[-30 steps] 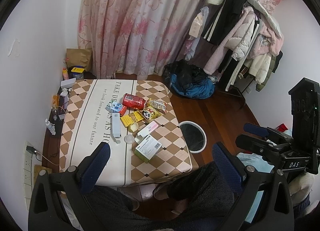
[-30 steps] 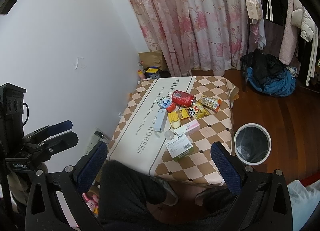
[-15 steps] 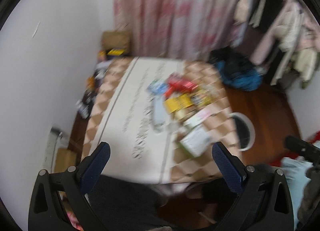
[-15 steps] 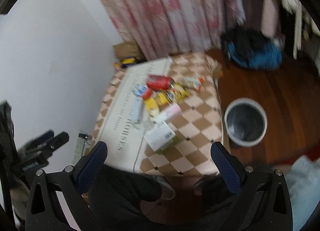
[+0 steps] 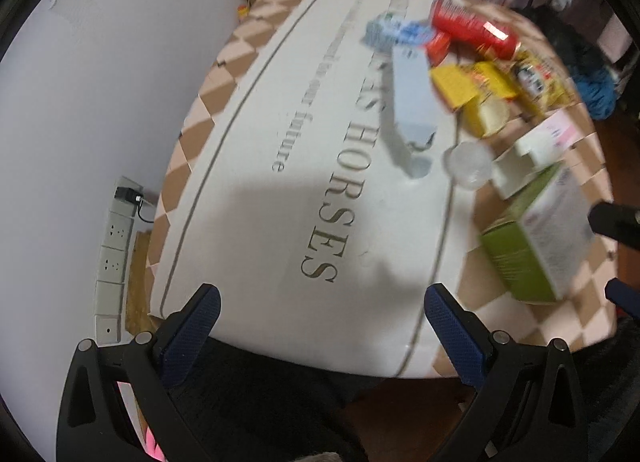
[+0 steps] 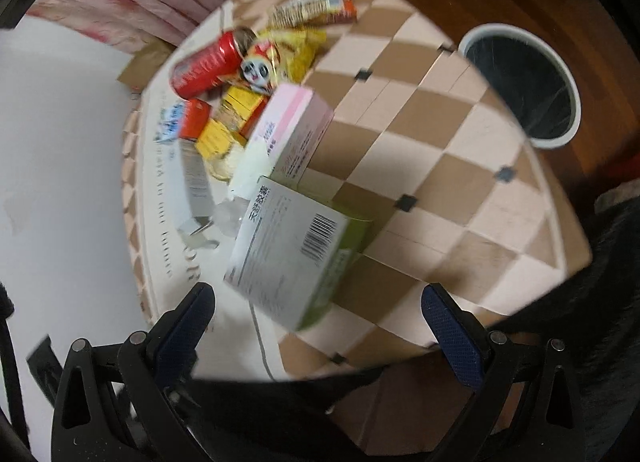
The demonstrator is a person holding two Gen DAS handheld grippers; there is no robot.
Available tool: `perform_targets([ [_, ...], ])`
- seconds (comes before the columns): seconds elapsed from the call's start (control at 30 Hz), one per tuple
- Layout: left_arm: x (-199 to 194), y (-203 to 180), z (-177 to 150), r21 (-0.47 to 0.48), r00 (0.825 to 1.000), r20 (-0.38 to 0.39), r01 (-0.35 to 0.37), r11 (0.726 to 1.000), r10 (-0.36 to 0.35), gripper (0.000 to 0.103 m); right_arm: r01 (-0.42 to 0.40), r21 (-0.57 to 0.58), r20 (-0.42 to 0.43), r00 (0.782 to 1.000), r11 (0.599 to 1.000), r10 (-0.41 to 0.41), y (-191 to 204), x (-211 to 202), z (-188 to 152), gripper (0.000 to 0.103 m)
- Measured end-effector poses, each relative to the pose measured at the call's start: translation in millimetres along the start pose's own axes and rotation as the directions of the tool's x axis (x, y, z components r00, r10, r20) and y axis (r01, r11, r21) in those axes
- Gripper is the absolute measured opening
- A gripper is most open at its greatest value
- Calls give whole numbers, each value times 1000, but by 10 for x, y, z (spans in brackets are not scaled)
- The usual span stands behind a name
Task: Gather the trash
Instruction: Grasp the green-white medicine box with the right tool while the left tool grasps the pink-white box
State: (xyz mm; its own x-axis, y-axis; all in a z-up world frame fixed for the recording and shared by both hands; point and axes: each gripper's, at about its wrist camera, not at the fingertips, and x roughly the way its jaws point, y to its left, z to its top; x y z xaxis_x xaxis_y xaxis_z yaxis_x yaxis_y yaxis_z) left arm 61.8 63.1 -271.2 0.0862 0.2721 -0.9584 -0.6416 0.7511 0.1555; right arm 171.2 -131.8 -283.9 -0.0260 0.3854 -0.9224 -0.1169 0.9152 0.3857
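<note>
Trash is heaped on the checked table (image 6: 440, 190): a green-and-white box (image 6: 296, 250), a pink-and-white box (image 6: 292, 130), a red can (image 6: 204, 64), yellow packets (image 6: 236, 118) and snack wrappers (image 6: 316, 6). My right gripper (image 6: 316, 322) stands open just short of the green-and-white box, nothing between its fingers. My left gripper (image 5: 320, 326) is open over the table's near edge. In the left wrist view the green box (image 5: 536, 234), a pale blue box (image 5: 412, 98), a clear lid (image 5: 468, 162) and the red can (image 5: 472, 28) lie ahead to the right.
A white-rimmed bin (image 6: 524, 82) with a black liner stands on the wooden floor right of the table. A power strip (image 5: 114, 246) lies by the white wall at left. Pink curtains (image 6: 120, 6) hang behind. A person's dark-clad legs (image 5: 260, 402) sit under the near edge.
Both grippers have dropped low and moved in close to the table. The trash now fills the views, and the right gripper has come up to the green-and-white box. Both stay open.
</note>
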Motion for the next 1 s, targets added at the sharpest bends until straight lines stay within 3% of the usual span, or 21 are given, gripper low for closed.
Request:
perform_targets([
  [0.23, 226, -2, -20, -7, 999, -49, -17, 1000, 16, 103, 82, 10, -29, 996, 997, -82, 233, 461, 143, 103],
  [0.33, 262, -20, -43, 3, 998, -57, -23, 1000, 23, 103, 39, -2, -71, 997, 999, -39, 200, 595, 141, 99],
  [0.37, 259, -29, -48, 6, 998, -57, -23, 1000, 23, 103, 13, -24, -66, 998, 1000, -14, 183, 578, 134, 94],
  [0.53, 198, -121, -5, 37, 999, -44, -11, 999, 13, 103, 51, -127, -66, 996, 991, -60, 10, 399, 147, 93],
  [0.73, 1, -410, 230, 127, 1000, 6, 20, 992, -21, 103, 193, -247, 12, 981, 950, -196, -425, 16, 441, 93],
  [0.83, -111, -700, 418, 206, 997, 36, 53, 977, -62, 103, 237, -277, -1, 969, 931, -247, -611, 6, 620, 93],
  [1.0, -129, -1318, 757, 376, 984, -10, 170, 911, -179, 103, 163, -265, -105, 975, 950, -196, -873, 66, 765, 94],
])
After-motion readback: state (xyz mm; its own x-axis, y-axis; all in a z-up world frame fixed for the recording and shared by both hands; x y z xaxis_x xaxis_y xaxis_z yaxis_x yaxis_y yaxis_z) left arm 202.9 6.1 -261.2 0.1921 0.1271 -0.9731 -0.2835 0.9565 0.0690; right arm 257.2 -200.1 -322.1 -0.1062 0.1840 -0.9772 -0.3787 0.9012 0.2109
